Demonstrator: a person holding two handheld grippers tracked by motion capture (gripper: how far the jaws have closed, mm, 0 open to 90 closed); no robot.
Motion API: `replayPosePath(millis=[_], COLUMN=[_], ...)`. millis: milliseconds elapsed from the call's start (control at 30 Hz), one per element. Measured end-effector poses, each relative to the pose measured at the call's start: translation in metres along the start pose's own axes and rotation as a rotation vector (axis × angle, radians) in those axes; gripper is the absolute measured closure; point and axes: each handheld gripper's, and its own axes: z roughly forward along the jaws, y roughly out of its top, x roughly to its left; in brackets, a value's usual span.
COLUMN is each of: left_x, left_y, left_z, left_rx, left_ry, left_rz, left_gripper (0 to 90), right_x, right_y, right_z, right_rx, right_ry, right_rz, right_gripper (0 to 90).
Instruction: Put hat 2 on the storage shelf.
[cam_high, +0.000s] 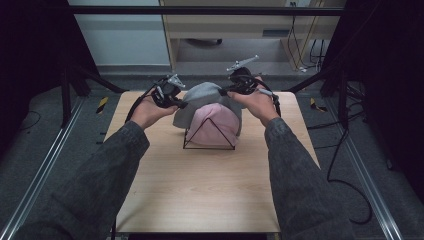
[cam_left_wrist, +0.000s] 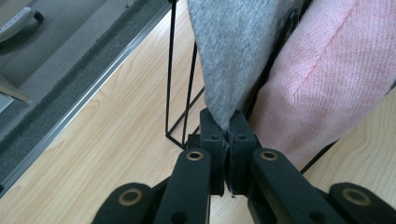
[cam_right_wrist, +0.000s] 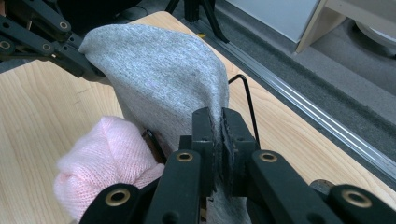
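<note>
High view shows a person's two forearms in grey sleeves reaching forward over a pale wood-grain counter (cam_high: 200, 190), each hand holding a black two-jaw gripper. The left gripper (cam_high: 176, 103) and the right gripper (cam_high: 226, 91) each pinch one side of a soft grey knitted cloth (cam_high: 202, 93) that is held up between them over the far middle of the counter. Just in front of it, a pink knitted cloth (cam_high: 215, 125) is draped over a thin black wire frame with a triangular front (cam_high: 192, 137); the grey cloth overlaps the pink one at the back.

Left gripper view shows the left gripper (cam_left_wrist: 227, 128) with its jaws closed tight on a lower corner of the grey knitted cloth (cam_left_wrist: 233, 51). The pink knitted cloth (cam_left_wrist: 327, 74) hangs just beside it, and the black wire frame (cam_left_wrist: 169, 70) stands close by, its rods crowding the jaws.

Right gripper view shows the right gripper (cam_right_wrist: 218, 123) clamped on the grey knitted cloth (cam_right_wrist: 159, 79), with the left gripper (cam_right_wrist: 82, 48) at the cloth's far corner. The pink knitted cloth (cam_right_wrist: 107, 154) bulges below, and one bent rod of the wire frame (cam_right_wrist: 247, 102) rises just behind the jaws.

Open counter lies wide toward the person and at both sides of the frame. The far edge is near the cloths, and beyond it run a metal floor rail (cam_right_wrist: 327, 126) and grey carpet (cam_high: 45, 130).
</note>
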Motion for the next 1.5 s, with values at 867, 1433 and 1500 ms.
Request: replayPosePath(millis=[867, 1433, 1500], left_x=[-0.002, -0.002, -0.003], left_y=[-0.018, -0.029, -0.03], left_z=[0.012, 0.021, 0.023], left_rx=[0.019, 0.048, 0.055], left_ry=[0.006, -0.004, -0.014], left_rz=[-0.029, -0.041, -0.04], left_gripper=[87.5, 87.3, 87.2], right_x=[0.006, 0.008, 0.008], right_y=[-0.011, -0.012, -0.013], right_z=[0.016, 0.013, 0.011], right_rx=[0.017, 0.004, 0.0], right_ry=[0.001, -0.023, -0.026], right_rz=[0.007, 0.023, 0.026], right_gripper=[84.2, 66.6, 64.5])
